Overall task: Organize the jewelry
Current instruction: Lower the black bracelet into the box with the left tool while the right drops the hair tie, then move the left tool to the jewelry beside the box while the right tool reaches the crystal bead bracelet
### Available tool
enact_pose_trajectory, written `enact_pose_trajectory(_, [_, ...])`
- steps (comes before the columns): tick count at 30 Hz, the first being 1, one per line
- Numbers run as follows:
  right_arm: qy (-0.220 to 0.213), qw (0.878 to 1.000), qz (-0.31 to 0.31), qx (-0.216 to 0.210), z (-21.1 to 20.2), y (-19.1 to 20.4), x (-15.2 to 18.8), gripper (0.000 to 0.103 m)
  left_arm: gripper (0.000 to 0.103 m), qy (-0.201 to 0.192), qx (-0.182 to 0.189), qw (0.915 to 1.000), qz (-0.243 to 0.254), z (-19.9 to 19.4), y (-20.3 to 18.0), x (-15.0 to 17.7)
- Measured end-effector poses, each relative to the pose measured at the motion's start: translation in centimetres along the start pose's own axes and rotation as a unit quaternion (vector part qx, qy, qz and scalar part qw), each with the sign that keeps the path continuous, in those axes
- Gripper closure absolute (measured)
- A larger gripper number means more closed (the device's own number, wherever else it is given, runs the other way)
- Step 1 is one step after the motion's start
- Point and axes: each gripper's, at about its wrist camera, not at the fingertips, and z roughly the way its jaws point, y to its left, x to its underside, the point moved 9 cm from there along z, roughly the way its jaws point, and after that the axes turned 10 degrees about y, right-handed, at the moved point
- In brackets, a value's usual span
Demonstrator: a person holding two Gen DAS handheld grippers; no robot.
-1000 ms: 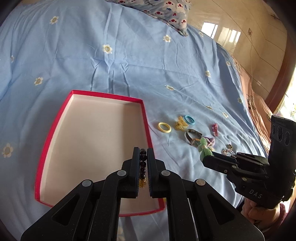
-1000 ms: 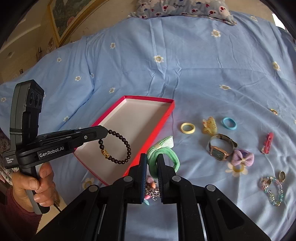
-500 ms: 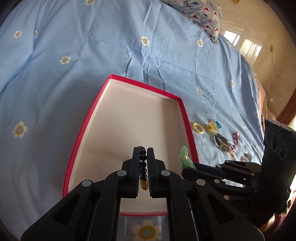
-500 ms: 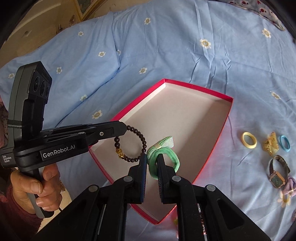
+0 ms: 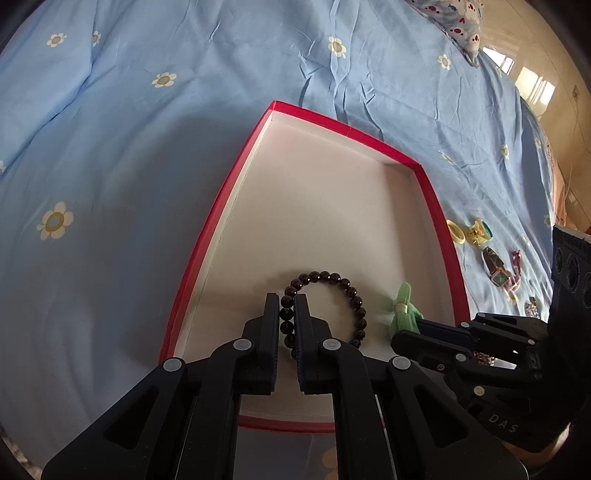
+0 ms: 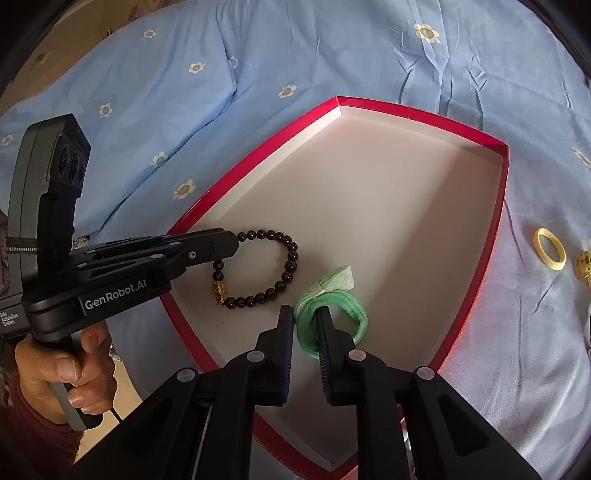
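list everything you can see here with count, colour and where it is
box: 1, red rim, pale inside, on the bed
beaded bracelet: 1, dark beads with a gold charm, in the box, one side between the left gripper's jaws
hair tie: 1, green, in the box, between the right gripper's opening jaws
ring: 1, yellow, on the sheet right of the box
hair clip: 1, yellow, beside the ring
watch: 1, square face, on the sheet
bedsheet: 1, blue with daisies
pillow: 1, patterned, far end
left gripper: 1, black
right gripper: 1, black
hand: 1, holding the left gripper's handle
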Motion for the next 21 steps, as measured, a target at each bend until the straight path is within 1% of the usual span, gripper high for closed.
enact_pose_trajectory(2, [-0.001,1.0,0.002,-0.004,-0.1,0.0,0.0,0.086,0.097,0.002,-0.003,1.0,-0.002,0.1,0.1,0.1])
enact_pose_trajectory(6, [-0.009,1.0,0.011,-0.012,-0.7,-0.3,-0.2,0.076,0.093,-0.003,-0.006,1.0,-0.004,-0.6,0.0,0.1])
enact_pose_trajectory(9, [-0.021,1.0,0.018,-0.014,-1.8,-0.6,-0.2,0.076,0.086,-0.011,-0.005,0.9999,-0.005,-1.3,-0.3,0.0])
enact_pose_trajectory(12, [-0.032,0.999,0.026,-0.019,-3.1,-1.0,0.1,0.076,0.084,-0.017,-0.003,0.9998,-0.002,-2.1,-1.0,-0.2])
enact_pose_trajectory(16, [-0.054,0.997,0.046,-0.016,-5.5,-2.4,1.2,0.076,0.084,-0.027,0.007,0.9995,0.015,-3.3,-2.9,-0.2])
enact_pose_trajectory(20, [-0.075,0.994,0.077,-0.004,-8.0,-4.7,2.9,0.076,0.084,-0.03,0.024,0.9985,0.039,-4.0,-5.6,-0.1])
enact_pose_trajectory(21, [-0.079,0.993,0.084,0.0,-8.6,-5.3,3.3,0.076,0.083,-0.03,0.029,0.9981,0.045,-4.1,-6.3,-0.1])
